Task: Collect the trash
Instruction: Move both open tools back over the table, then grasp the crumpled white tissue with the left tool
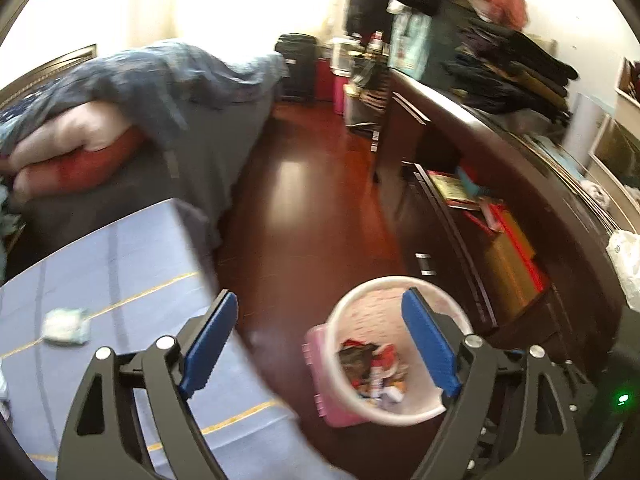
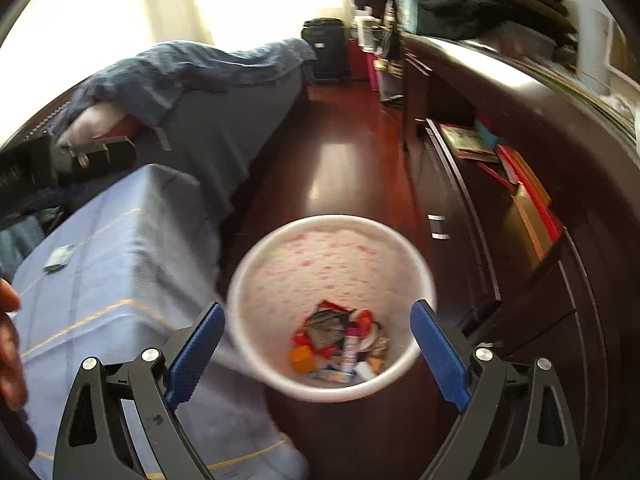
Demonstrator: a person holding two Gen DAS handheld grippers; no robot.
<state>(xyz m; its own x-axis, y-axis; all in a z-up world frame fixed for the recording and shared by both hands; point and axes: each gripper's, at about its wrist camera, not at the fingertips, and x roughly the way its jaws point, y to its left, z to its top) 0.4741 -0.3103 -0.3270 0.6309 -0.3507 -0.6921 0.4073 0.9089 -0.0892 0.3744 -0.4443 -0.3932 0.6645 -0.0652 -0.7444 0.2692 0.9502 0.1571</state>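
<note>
A white waste bin (image 2: 404, 248) with pink spots stands on the dark red floor, holding several crumpled wrappers and packets (image 2: 340, 344). My right gripper (image 2: 318, 318) hangs above the bin's mouth, open, with nothing between its blue pads (image 2: 440, 356). In the left wrist view the same bin (image 1: 348, 308) lies low and right of centre. My left gripper (image 1: 320, 312) is open and empty, straddling the table's edge and the bin. A small pale green packet (image 1: 66, 326) lies on the blue-clothed table (image 1: 120, 248), also visible as a packet (image 2: 60, 258) in the right wrist view.
A bed with a blue quilt (image 1: 168, 76) and pillows stands beyond the table. A dark cabinet (image 1: 520, 208) with books and stacked clothes lines the right side. A pink box (image 1: 320, 384) sits against the bin. A hand (image 2: 10, 340) shows at the left edge.
</note>
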